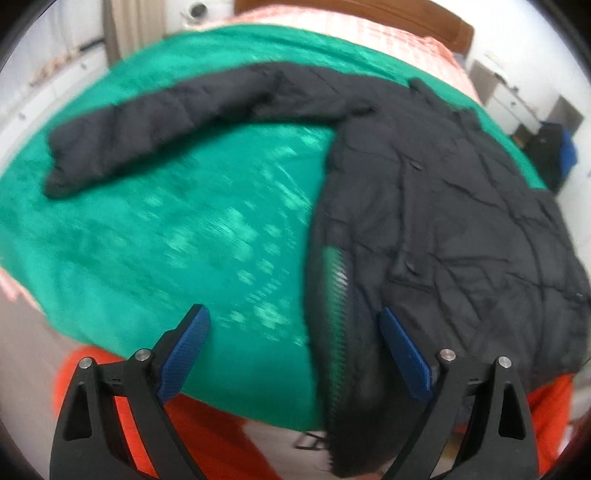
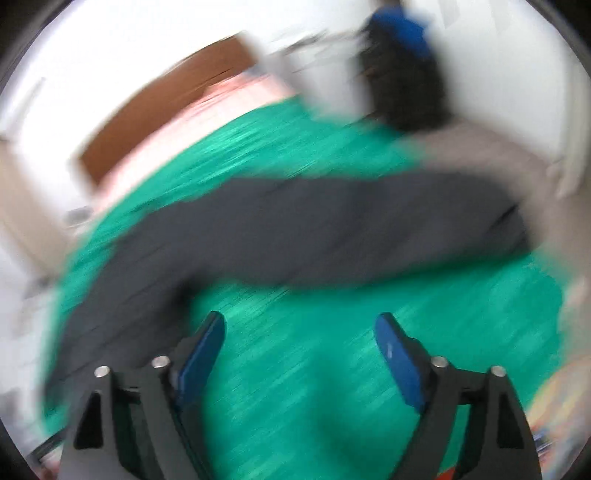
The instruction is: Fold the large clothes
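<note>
A black quilted jacket [image 1: 436, 206] lies spread on a green blanket [image 1: 166, 240] over a bed. Its body fills the right of the left wrist view, one sleeve [image 1: 166, 125] stretched out to the far left, its hem hanging over the near edge. My left gripper [image 1: 291, 317] is open and empty above the jacket's left side edge. The right wrist view is blurred: the other sleeve [image 2: 332, 229] runs across the blanket [image 2: 314, 369] ahead of my right gripper [image 2: 299, 325], which is open and empty.
A brown headboard [image 1: 369, 14] and pink bedding [image 1: 436, 48] lie beyond the blanket. Orange cloth [image 1: 207, 435] shows below the bed's near edge. A dark pile with something blue [image 1: 554, 147] stands at the far right by white furniture.
</note>
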{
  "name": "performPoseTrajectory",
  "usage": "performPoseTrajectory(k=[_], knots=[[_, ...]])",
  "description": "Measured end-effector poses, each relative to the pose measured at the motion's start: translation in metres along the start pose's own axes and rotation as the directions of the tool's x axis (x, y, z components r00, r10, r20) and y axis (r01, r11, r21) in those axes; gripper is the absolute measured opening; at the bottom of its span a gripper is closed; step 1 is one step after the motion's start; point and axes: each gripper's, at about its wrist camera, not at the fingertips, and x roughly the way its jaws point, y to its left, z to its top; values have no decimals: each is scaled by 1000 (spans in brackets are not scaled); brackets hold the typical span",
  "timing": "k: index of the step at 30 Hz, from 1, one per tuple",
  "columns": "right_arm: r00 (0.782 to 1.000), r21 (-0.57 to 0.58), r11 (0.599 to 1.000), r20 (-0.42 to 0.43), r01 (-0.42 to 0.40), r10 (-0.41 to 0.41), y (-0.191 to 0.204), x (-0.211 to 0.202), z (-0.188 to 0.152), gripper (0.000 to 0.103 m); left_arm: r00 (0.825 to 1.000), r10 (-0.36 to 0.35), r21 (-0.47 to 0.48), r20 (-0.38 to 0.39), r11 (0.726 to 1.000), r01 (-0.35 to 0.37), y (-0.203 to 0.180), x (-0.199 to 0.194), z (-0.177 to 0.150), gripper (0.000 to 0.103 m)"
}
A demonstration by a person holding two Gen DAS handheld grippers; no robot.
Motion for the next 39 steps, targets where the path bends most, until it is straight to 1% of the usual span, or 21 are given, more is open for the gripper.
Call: performPoseTrajectory(k=[1, 2, 3, 4, 5, 6, 7, 8, 10, 12, 14, 16, 17, 19, 20, 22, 23, 26, 27, 32, 39], knots=[[985, -4, 990, -99, -141, 140, 16, 6, -21, 86, 999, -37, 0, -22, 999, 37, -4, 5, -2, 94], [962, -11, 977, -178, -212, 207, 30, 14, -39, 86, 997, -64, 4, -41, 998, 64, -9, 10, -4, 95], [924, -32, 963, -290, -269, 248, 48, 29, -65, 85, 994, -89, 13, -68, 996, 90, -16, 15, -6, 94], [903, -53, 957, -351, -284, 248, 54, 38, -80, 81, 994, -84, 27, -75, 996, 86, -23, 18, -9, 92], [886, -108, 954, -412, -280, 214, 61, 50, -95, 51, 996, -56, 58, -64, 996, 60, -30, 19, -12, 84], [903, -176, 958, -406, -227, 140, 62, 52, -102, 33, 996, -57, 80, -66, 995, 63, -35, 19, -14, 53], [908, -167, 961, -395, -222, 141, 58, 49, -102, 31, 993, -79, 99, -82, 991, 87, -39, 17, -16, 38], [905, -124, 964, -388, -236, 172, 51, 47, -97, 25, 993, -77, 108, -84, 990, 86, -42, 12, -18, 34], [916, -128, 967, -369, -219, 159, 45, 38, -88, 24, 993, -86, 131, -85, 987, 97, -47, 3, -23, 30], [931, -222, 962, -359, -156, 68, 47, 42, -98, 24, 991, -90, 136, -100, 985, 104, -51, 8, -31, 34], [921, -246, 960, -388, -131, 26, 51, 65, -107, 26, 995, -47, 156, -89, 986, 61, -57, 18, -36, 42], [932, -254, 962, -363, -103, 4, 55, 70, -107, 32, 996, -28, 159, -82, 986, 41, -60, 13, -34, 48], [936, -249, 964, -351, -97, 3, 55, 67, -108, 41, 997, -11, 170, -71, 985, 23, -62, 9, -34, 53], [950, -252, 966, -313, -62, -20, 56, 53, -113, 58, 999, 37, 194, -21, 981, -32, -66, -9, -36, 77], [959, -258, 965, -281, -39, -37, 57, 43, -112, 69, 999, 38, 194, -2, 980, -36, -66, -15, -36, 80], [978, -266, 964, -200, 4, -59, 63, 24, -104, 75, 997, 29, 184, 65, 982, -41, -66, -36, -34, 95], [986, -260, 965, -152, 26, -68, 63, 12, -103, 78, 995, 37, 179, 93, 982, -53, -66, -42, -33, 97], [995, -224, 973, -72, 56, -74, 69, -9, -100, 92, 978, 89, 146, 188, 982, -117, -70, -54, -21, 100], [996, -209, 976, -51, 55, -67, 71, -12, -101, 93, 974, 102, 134, 204, 982, -131, -76, -52, -15, 100], [995, -178, 982, -60, 68, -80, 90, -6, -81, 93, 982, 102, 121, 157, 985, -121, -93, -29, -1, 100], [996, -197, 980, -76, 21, -37, 106, -3, -91, 93, 984, 142, 132, 109, 979, -156, -90, 3, -14, 100]])
